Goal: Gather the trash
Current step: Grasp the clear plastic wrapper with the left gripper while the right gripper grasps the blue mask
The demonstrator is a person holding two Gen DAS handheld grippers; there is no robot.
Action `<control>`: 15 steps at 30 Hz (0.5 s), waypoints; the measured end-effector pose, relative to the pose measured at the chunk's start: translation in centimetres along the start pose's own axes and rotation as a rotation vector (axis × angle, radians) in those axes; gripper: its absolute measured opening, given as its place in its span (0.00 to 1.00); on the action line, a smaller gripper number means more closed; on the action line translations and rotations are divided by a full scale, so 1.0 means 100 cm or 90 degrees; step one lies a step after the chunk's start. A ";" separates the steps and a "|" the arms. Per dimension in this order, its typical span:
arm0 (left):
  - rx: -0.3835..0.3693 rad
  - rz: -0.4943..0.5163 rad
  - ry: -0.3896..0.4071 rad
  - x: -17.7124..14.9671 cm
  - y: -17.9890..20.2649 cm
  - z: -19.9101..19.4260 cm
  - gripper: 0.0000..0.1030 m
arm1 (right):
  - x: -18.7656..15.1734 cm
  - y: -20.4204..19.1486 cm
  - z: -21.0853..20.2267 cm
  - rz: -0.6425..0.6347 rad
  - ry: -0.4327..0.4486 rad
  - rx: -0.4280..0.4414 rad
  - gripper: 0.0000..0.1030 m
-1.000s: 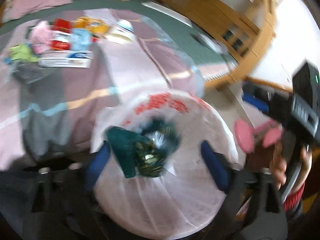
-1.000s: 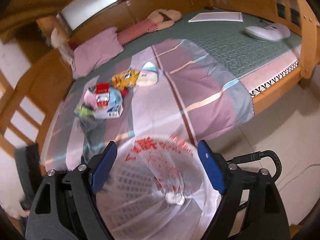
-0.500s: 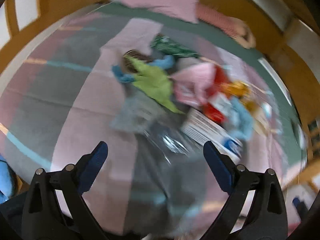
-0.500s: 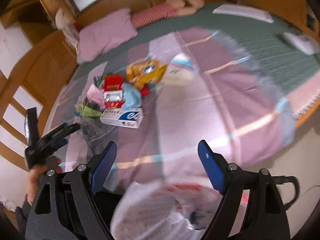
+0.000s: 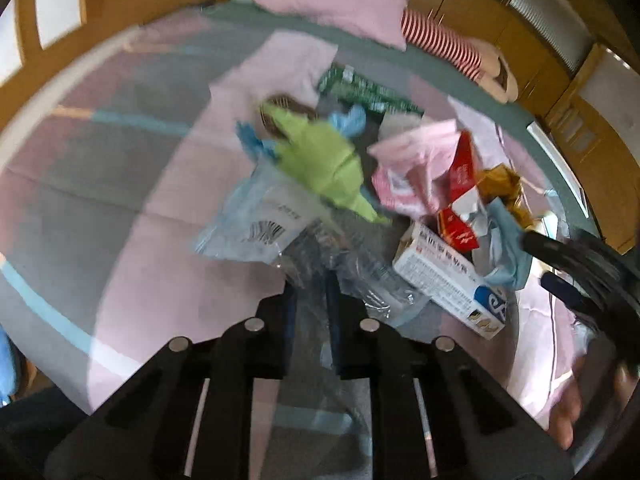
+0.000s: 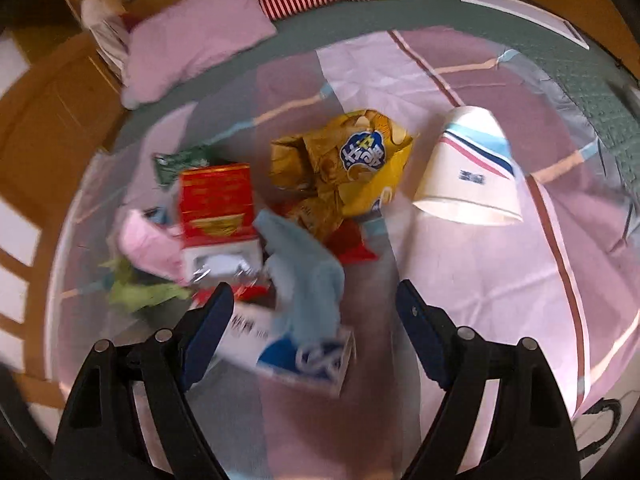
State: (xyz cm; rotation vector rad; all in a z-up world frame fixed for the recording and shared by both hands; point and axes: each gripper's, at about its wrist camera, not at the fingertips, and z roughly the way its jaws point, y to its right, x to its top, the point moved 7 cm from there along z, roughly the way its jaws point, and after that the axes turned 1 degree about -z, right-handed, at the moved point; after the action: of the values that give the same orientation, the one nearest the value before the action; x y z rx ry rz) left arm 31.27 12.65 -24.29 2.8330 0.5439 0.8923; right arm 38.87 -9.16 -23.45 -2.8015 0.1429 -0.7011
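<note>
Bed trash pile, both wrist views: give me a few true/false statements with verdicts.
1. The left tool is shut on the clear plastic wrapper. True.
2. The right tool grips the paper cup. False: it is open, and the cup lies apart on the sheet.
3. The paper cup lies on its side. True.
4. The yellow snack bag sits on the pink pillow. False: it lies on the bedsheet, beside the red box.

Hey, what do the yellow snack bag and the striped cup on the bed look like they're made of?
Yellow snack bag: likely glossy plastic or foil film; it is crumpled with sharp shiny creases. Striped cup: apparently matte paper, lying on its side, with a plain white wall and a thin rim, though coated paper cannot be ruled out.
</note>
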 end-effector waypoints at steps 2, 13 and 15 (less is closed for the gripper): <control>-0.010 -0.002 0.033 0.006 0.002 -0.011 0.15 | -0.002 -0.007 0.015 -0.021 -0.026 -0.004 0.78; -0.060 0.064 0.123 0.009 0.005 -0.062 0.09 | -0.023 0.008 -0.045 -0.038 0.045 0.040 0.17; -0.090 0.077 0.141 0.006 0.012 -0.071 0.09 | -0.023 0.015 -0.069 -0.036 0.088 0.044 0.17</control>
State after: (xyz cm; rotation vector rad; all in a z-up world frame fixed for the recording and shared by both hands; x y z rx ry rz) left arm 28.03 11.83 -17.90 2.6803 0.3209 1.2254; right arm 33.50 -11.78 -18.99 -2.7005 0.0632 -0.8965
